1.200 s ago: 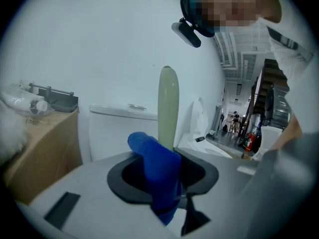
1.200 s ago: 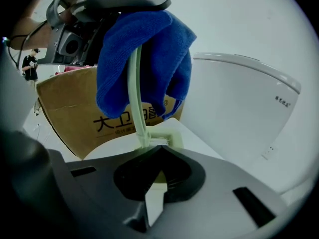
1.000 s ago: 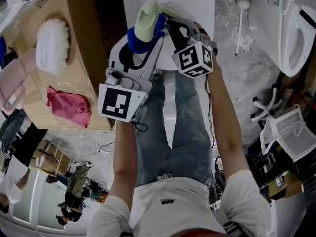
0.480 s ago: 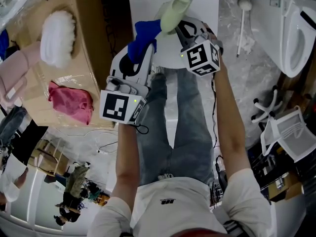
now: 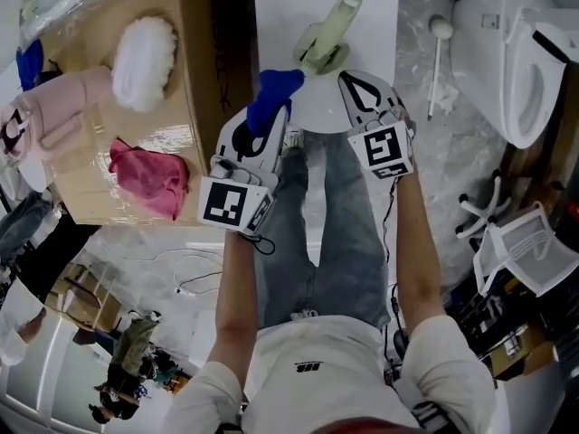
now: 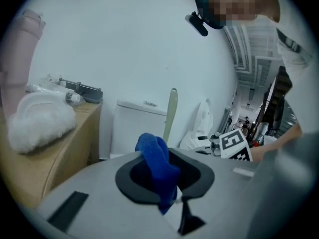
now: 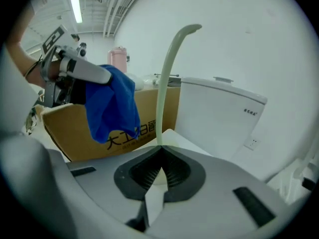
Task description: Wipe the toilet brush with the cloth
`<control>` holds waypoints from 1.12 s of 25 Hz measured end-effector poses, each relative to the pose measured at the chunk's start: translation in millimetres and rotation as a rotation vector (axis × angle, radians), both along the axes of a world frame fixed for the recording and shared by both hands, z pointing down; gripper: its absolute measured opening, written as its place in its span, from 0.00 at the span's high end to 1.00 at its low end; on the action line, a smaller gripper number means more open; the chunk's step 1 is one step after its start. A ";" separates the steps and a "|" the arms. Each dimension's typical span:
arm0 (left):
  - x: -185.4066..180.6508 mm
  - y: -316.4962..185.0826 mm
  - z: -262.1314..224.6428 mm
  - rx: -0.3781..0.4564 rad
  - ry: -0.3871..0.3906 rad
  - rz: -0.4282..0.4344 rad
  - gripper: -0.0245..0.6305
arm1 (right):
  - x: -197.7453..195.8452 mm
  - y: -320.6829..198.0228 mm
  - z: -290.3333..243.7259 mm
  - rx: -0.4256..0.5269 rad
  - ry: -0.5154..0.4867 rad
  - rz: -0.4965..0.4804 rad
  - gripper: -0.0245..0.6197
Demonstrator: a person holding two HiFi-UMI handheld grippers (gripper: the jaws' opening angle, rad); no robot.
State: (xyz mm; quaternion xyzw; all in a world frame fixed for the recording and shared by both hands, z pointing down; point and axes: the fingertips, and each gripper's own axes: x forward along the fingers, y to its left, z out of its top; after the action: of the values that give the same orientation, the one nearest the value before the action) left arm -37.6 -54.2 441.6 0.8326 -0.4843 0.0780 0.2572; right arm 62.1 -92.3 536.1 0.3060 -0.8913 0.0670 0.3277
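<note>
Both arms reach forward, left gripper [image 6: 163,159] fingers clamped on the cloth [image 6: 151,146], right gripper [image 7: 160,150] fingers pinching the toilet brush [image 7: 167,73].

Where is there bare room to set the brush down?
The white top is bare left of the brush, towards the cardboard box, and along its right edge. The box top is crowded: white fluffy thing, pink cloth.

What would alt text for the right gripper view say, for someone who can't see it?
The right gripper pinches a pale green toilet brush that stands upright and curves over at its top. Left of it, the left gripper holds a blue cloth, not touching the brush; a cardboard box and white toilet stand behind.
</note>
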 end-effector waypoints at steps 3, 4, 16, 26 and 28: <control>-4.5 13.4 -17.7 -0.008 0.005 0.008 0.87 | 5.6 8.6 -37.9 -0.014 -0.067 0.076 0.97; -5.6 18.1 -24.6 -0.009 0.003 0.015 0.87 | 7.3 12.6 -51.4 -0.021 -0.092 0.098 0.97; -2.0 53.1 -180.2 0.100 -0.015 0.145 0.87 | 10.8 73.4 -255.7 0.044 -0.266 0.181 0.97; 3.2 69.8 -281.9 0.228 0.004 0.235 0.87 | 17.0 99.1 -382.6 0.181 -0.291 0.233 0.97; 6.9 80.8 -294.7 0.237 -0.002 0.265 0.87 | 18.5 111.7 -397.1 0.187 -0.289 0.240 0.97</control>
State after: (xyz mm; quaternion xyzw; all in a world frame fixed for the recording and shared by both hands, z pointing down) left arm -30.8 26.7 146.9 0.9136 -0.3762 0.0543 0.1443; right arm 80.7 19.3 139.0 0.4262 -0.8886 0.0660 0.1561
